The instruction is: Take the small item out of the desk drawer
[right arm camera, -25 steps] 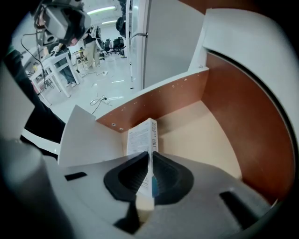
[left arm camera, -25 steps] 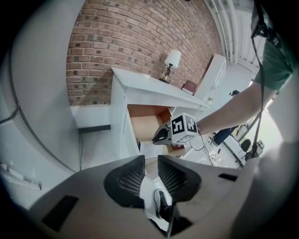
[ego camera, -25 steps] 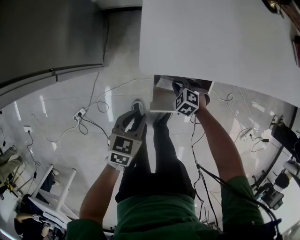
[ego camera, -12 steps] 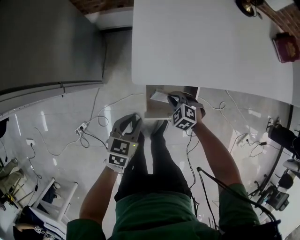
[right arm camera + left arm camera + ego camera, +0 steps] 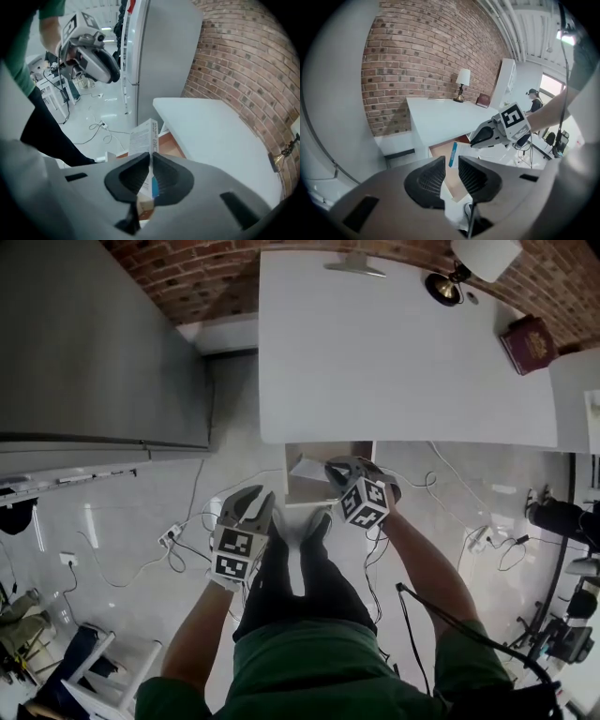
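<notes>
The right tongs [image 5: 151, 161] pinch the thin cardboard box [image 5: 142, 137] flatwise; likely light, crushable. The left tongs [image 5: 450, 168] gape, empty.

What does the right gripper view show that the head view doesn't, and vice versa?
Only the right gripper view: the right tongs shut on the small box, pads pressing both faces, with the box's print and blue stripe readable as such. Only the head view: the dark red book on the desk and the right tongs' own marker cube. Both: the white desk, the open drawer, the gray cabinet, the brick wall and the left tongs.
</notes>
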